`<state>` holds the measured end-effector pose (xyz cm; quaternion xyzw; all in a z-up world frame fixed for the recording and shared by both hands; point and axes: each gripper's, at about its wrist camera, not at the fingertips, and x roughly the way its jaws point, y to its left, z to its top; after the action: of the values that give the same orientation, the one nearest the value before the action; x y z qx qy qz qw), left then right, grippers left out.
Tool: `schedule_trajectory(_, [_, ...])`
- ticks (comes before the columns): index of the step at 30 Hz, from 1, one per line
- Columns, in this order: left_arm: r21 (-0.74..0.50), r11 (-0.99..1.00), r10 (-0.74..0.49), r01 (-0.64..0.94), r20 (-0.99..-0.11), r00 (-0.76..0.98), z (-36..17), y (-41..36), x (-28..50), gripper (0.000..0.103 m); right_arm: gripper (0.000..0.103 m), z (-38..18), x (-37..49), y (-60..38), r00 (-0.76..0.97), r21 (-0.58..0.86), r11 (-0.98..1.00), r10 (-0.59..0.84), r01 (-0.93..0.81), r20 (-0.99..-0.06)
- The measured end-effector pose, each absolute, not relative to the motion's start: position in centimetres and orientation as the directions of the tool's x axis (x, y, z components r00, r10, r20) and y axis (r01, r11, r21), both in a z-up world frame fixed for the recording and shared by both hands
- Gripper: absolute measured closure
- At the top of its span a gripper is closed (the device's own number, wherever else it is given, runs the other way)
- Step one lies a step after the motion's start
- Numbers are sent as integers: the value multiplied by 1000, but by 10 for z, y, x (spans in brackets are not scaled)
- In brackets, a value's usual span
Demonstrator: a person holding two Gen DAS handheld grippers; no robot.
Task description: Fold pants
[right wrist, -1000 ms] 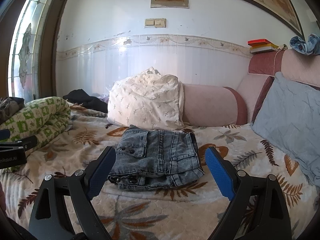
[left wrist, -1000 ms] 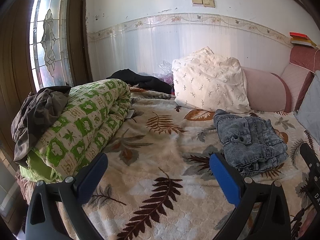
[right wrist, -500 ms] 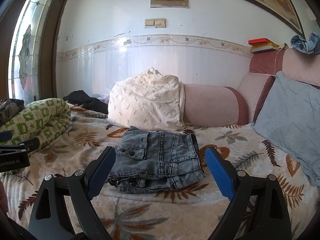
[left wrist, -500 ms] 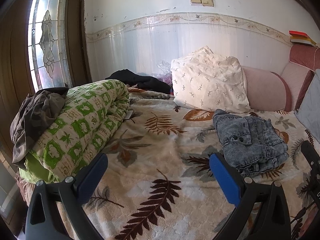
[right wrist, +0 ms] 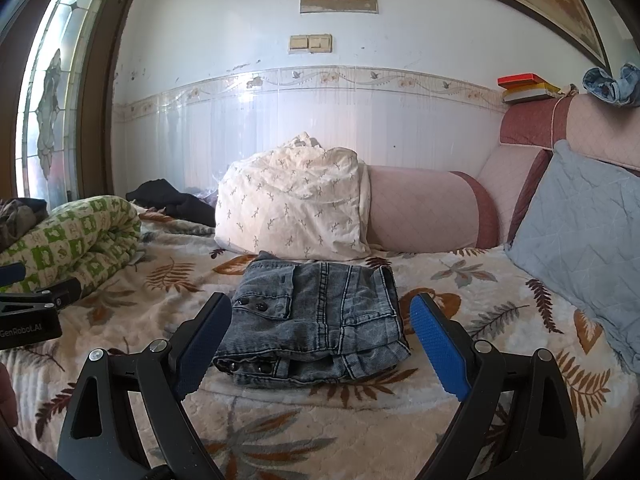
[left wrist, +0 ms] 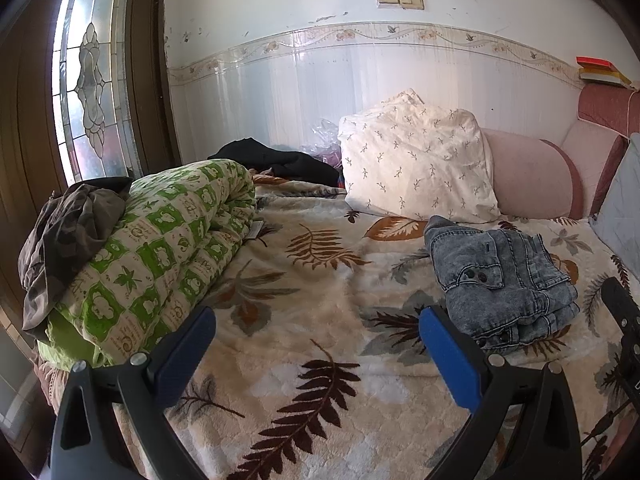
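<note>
Both tools share one build. The left gripper has matte black angular arms with triangular cut-outs, silver round screws at the joints, and flat blue finger pads. The right gripper matches, its pads ridged (white "GenRobot.AI" lettering marks the left one's side).

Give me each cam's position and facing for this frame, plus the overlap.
Left wrist: on left gripper, over the bed, facing the green quilt; open jaws show.
Right wrist: on right gripper, facing the folded jeans; open jaws, left gripper at edge.
Shared: jeans, white pillow, quilt, leaf-print blanket.
</note>
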<state>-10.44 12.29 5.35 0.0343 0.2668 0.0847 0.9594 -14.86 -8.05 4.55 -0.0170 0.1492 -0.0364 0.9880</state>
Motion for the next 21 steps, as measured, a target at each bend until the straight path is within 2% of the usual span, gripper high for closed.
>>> schedule_trajectory(21, [126, 984, 174, -127, -509, 843, 52, 122, -98, 0, 12, 42, -139, -84, 949, -38, 997, -71, 63, -306])
